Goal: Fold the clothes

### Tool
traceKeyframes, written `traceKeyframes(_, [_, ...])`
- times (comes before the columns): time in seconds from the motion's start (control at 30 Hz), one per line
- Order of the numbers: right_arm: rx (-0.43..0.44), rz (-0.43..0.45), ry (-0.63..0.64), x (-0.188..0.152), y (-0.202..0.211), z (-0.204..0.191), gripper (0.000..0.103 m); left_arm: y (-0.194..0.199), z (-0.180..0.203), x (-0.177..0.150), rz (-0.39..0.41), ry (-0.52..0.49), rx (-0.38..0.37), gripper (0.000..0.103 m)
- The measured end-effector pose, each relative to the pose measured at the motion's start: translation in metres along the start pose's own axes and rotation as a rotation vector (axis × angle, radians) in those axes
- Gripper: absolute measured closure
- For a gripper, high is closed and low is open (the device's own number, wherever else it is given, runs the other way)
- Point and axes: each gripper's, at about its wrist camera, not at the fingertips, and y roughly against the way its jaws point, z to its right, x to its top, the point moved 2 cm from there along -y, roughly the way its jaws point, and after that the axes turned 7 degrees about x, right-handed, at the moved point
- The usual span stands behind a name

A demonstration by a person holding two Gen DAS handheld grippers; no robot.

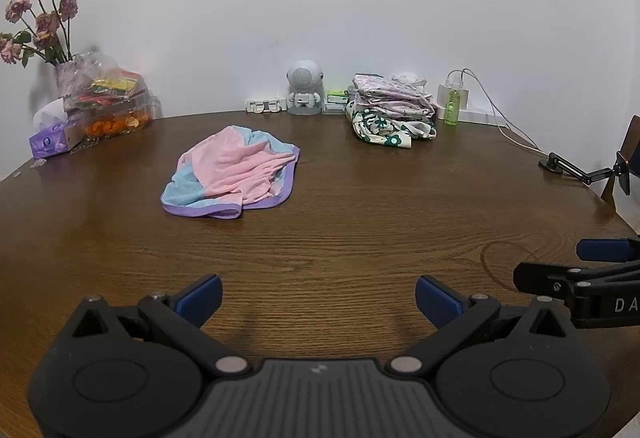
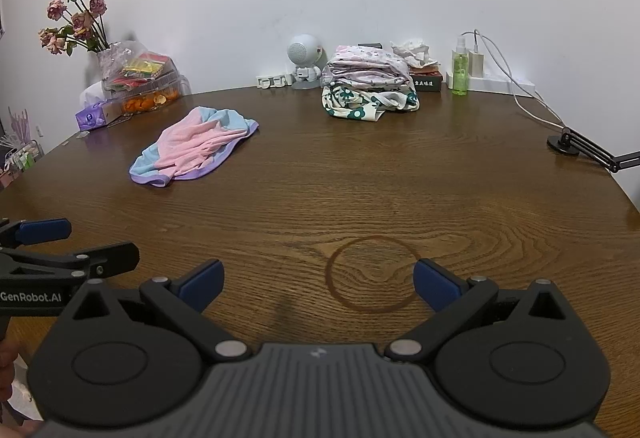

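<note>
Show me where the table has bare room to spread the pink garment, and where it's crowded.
Bare wood runs from the crumpled pink-and-blue garment toward both open grippers, left and right, including the ring stain. Crowded: the back edge, with the folded pile, spray bottle, speaker and snack box.

The left hand-held gripper [image 1: 319, 298] hangs over the wooden desk [image 1: 360, 222] with its blue fingertips [image 1: 200, 298] spread wide, gripping nothing. Ahead and slightly left lies a crumpled pink, blue and purple garment [image 1: 234, 171]. Farther ahead to the right sits a stack of folded clothes [image 1: 392, 109]. The right hand-held gripper [image 1: 592, 264] shows just beside it on the right.
</note>
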Motion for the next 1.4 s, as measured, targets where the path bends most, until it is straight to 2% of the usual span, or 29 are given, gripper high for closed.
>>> traceKeyframes(1.4, [0.014,-0.012,0.004,0.0042,0.0002,-0.0019,0.000,-0.0012,-0.0045,0.0006,-0.001,0.022,-0.028,0.000])
